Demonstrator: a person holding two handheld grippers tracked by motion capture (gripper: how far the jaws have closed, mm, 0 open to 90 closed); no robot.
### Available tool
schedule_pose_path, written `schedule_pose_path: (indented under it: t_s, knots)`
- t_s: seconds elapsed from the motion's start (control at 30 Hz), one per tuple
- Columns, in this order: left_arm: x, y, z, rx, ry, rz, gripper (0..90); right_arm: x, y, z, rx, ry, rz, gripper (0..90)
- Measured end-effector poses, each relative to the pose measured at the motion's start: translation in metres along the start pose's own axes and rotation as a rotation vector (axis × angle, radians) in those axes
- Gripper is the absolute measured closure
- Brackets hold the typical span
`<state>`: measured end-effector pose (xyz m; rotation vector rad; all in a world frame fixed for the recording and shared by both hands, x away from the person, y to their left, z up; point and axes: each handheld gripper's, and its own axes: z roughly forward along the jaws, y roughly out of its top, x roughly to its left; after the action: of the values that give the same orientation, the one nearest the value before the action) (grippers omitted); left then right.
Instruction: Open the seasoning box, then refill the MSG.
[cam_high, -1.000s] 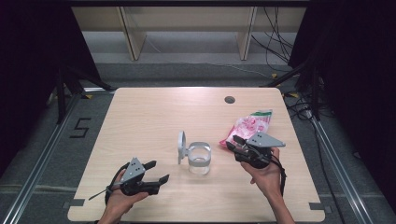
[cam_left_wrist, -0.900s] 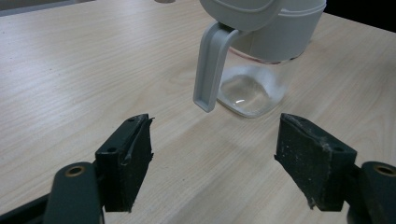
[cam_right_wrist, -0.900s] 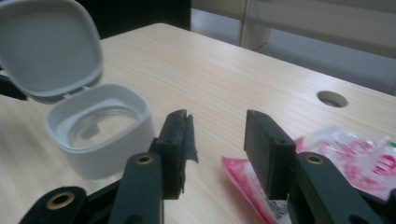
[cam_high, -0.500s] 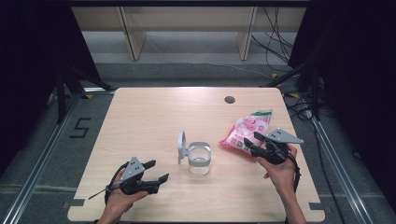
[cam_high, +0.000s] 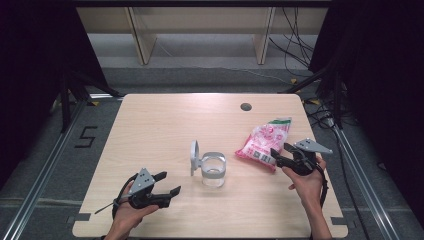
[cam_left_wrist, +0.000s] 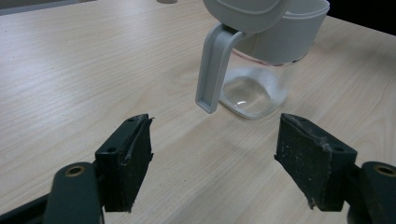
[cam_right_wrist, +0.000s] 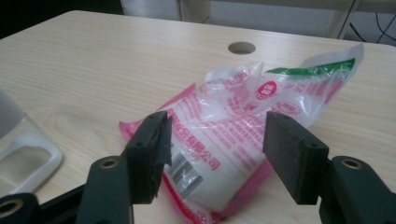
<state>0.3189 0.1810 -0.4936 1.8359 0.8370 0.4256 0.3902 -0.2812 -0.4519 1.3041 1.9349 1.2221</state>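
Note:
A clear glass jar (cam_high: 213, 171) with a grey collar stands mid-table, its grey flip lid (cam_high: 194, 157) swung open to the left. In the left gripper view the jar (cam_left_wrist: 261, 70) and its lid arm (cam_left_wrist: 212, 70) rise just beyond the open jaws. My left gripper (cam_high: 167, 183) rests open at the front left, apart from the jar. A pink and white plastic bag (cam_high: 263, 141) with a green end lies right of the jar. My right gripper (cam_high: 276, 156) stands open at the bag's near end. The bag (cam_right_wrist: 243, 126) lies between and beyond its jaws, nothing clamped.
The light wooden table (cam_high: 165, 125) has a round cable hole (cam_high: 245, 106) near its far edge. A shelf unit (cam_high: 200, 30) and cables (cam_high: 300, 45) sit on the floor behind. Metal rails (cam_high: 45, 170) flank the table on both sides.
My right gripper has shifted right and slightly back along the bag's near end. The left gripper, jar and bag have stayed put.

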Motion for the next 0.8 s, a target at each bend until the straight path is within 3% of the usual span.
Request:
schedule_pose_path:
  t_s: [0.03, 0.1, 0.17, 0.2, 0.3, 0.33, 0.43, 0.63, 0.67, 0.7, 0.8]
  knots:
    - [0.0, 0.0, 0.0, 0.001, 0.0, 0.001, 26.2, -0.002, -0.002, 0.001, 0.006, -0.009, 0.026, 40.0]
    - [0.0, 0.0, 0.0, 0.002, 0.001, 0.003, 26.2, -0.005, -0.003, 0.002, 0.001, -0.015, 0.004, 39.5]
    - [0.0, 0.0, 0.0, 0.002, 0.002, 0.006, 26.2, -0.008, -0.004, 0.003, 0.0, -0.015, 0.013, 38.6]
    - [0.0, 0.001, 0.0, 0.002, 0.002, 0.006, 26.1, -0.005, -0.004, 0.002, 0.023, -0.017, 0.056, 37.8]
    - [0.0, 0.0, 0.0, 0.002, 0.002, 0.002, 26.2, -0.012, -0.005, 0.004, 0.018, -0.025, 0.022, 36.0]
    - [0.0, 0.0, 0.0, 0.003, 0.001, 0.001, 26.2, -0.01, -0.005, 0.003, 0.051, -0.014, 0.076, 35.0]
    - [-0.001, -0.001, 0.0, 0.005, -0.003, 0.005, 26.2, -0.016, -0.007, 0.008, 0.066, -0.011, 0.041, 33.8]
    - [0.001, 0.0, -0.001, 0.003, -0.003, 0.027, 26.2, -0.025, -0.009, 0.014, 0.071, -0.03, 0.061, 32.7]
    - [0.001, 0.0, 0.0, 0.0, -0.007, 0.024, 26.2, -0.025, -0.009, 0.014, 0.071, -0.03, 0.061, 32.7]
    - [-0.001, -0.001, 0.0, 0.001, -0.006, -0.001, 26.1, -0.028, -0.009, 0.015, 0.073, -0.029, 0.092, 32.3]
    - [-0.002, -0.001, 0.001, 0.0, -0.008, -0.005, 26.1, -0.034, -0.01, 0.018, 0.07, -0.026, 0.098, 31.6]
